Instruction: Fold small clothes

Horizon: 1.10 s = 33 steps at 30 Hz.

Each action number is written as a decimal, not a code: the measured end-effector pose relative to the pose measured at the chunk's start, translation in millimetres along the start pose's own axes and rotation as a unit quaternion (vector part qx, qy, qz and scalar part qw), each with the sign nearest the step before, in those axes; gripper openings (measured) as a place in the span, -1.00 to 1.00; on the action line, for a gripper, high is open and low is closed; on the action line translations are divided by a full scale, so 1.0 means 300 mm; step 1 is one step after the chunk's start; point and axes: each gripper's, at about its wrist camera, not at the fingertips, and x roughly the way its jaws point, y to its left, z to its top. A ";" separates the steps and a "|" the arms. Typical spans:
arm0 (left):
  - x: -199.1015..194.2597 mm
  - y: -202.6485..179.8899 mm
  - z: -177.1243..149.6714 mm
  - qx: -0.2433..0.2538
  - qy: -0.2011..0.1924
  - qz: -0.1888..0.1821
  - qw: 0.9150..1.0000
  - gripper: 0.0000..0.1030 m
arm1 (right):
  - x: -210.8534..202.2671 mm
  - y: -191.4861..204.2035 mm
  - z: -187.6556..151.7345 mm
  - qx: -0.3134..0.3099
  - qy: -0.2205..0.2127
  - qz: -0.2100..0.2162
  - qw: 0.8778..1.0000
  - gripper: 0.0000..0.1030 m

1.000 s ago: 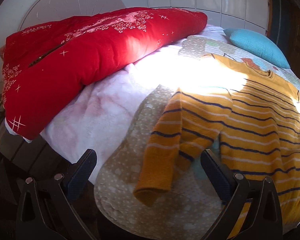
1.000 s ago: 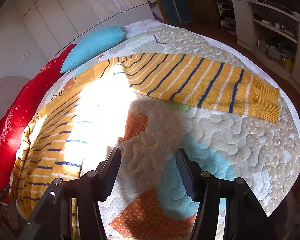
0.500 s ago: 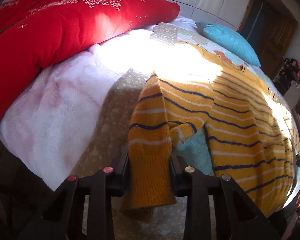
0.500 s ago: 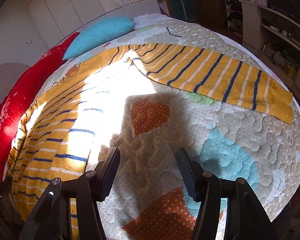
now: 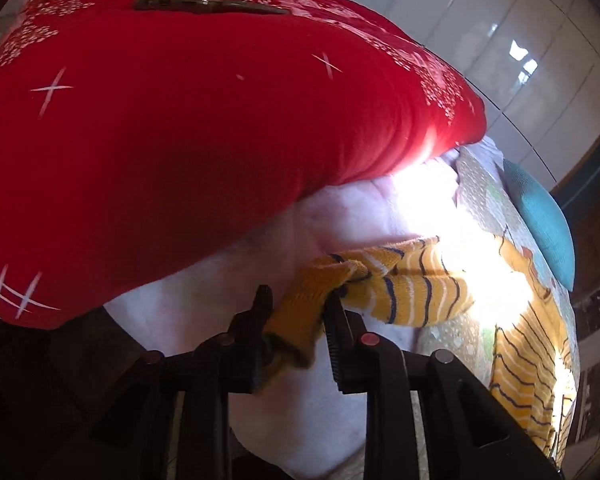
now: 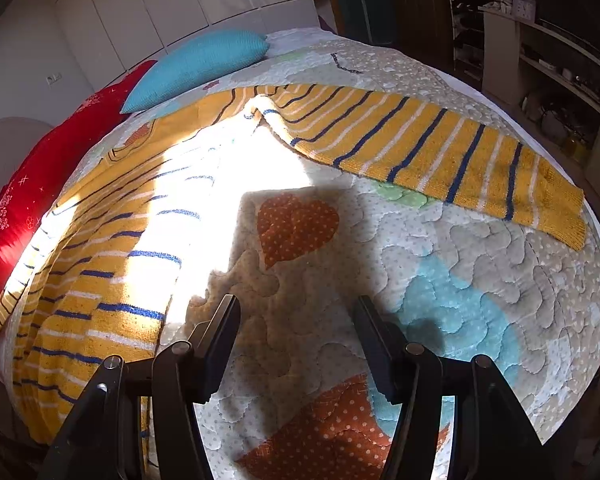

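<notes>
Mustard knit with navy and white stripes: sweater (image 6: pixel 112 264) lying spread across quilt (image 6: pixel 440 264) on bed, one sleeve (image 6: pixel 440 148) stretched flat toward the far right edge, the other sleeve's cuff (image 5: pixel 304 312) bunched and pinched.

Left claw (image 5: pixel 298 320) clamping that cuff, jaws pressed tight on the ribbing, sleeve hanging lifted just beside the white blanket (image 5: pixel 340 208). Right claw (image 6: pixel 296 332) hovering over bare quilt, jaws spread wide, holding nothing.

Judging the step as folding the gripped sleeve in over the body. Doing it well probably means:
- keeping the pinch on the ribbing, not thin knit, so nothing slips;
- carrying the cuff low and across, letting the sleeve crease at the shoulder seam;
- laying it flat before releasing, avoiding the twist now showing near the cuff;
- using the free claw to pin the body near the hem against dragging.

Risk: soft knit stretching or pulling the whole garment sideways.

Containers: none within reach. Shelves (image 6: pixel 560 72) standing well apart at the right, holding small items too dim to identify. Red duvet (image 5: pixel 200 140) and teal pillow (image 6: pixel 200 64) bordering the sweater.
</notes>
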 end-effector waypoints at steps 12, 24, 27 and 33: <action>0.014 0.104 -0.025 -0.009 0.003 -0.007 1.000 0.46 | 0.016 0.035 -0.019 -0.030 -0.007 -0.019 0.999 0.40; 0.002 -0.030 -0.080 0.026 -0.023 0.014 0.999 -0.81 | 0.008 0.042 -0.027 -0.036 -0.017 -0.020 0.999 0.35; -0.099 -0.157 -0.075 0.061 -0.055 -0.018 0.996 -0.81 | -0.010 0.039 -0.028 -0.031 -0.023 -0.004 0.999 0.31; -0.211 -0.571 -0.022 0.140 -0.066 -0.135 0.979 -0.83 | -0.041 0.025 -0.028 -0.002 -0.036 0.050 0.998 0.31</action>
